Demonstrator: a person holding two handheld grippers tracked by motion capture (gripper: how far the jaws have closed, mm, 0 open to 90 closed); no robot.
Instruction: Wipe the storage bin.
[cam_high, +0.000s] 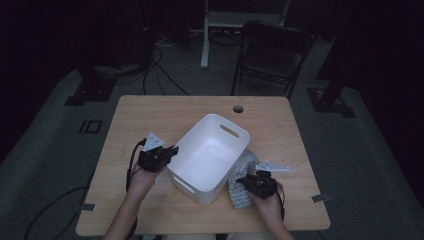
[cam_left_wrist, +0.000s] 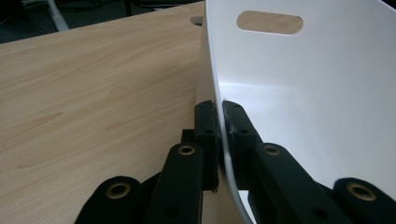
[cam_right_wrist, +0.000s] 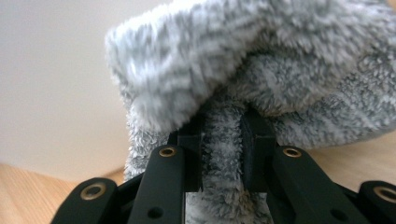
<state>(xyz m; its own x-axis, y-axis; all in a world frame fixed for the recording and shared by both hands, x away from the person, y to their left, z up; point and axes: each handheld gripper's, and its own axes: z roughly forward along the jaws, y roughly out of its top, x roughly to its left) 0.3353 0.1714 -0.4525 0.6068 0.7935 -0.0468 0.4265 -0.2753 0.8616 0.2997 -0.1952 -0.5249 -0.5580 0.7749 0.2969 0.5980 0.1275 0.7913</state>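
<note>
We see the high view dim and underexposed: the room behind the counter (cam_high: 150, 120) sinks into near black, and the floor is a grainy grey. The white tub (cam_high: 210, 150) is the brightest thing there, with soft light falling from above and a faint shadow along its near wall. Our left gripper view is brighter and fairly sharp, the tub's inside wall showing a gentle gradient without glare. Our right gripper view is soft: the fluffy grey cloth (cam_right_wrist: 261, 74) sits too close and blurs, most at its upper edge.
</note>
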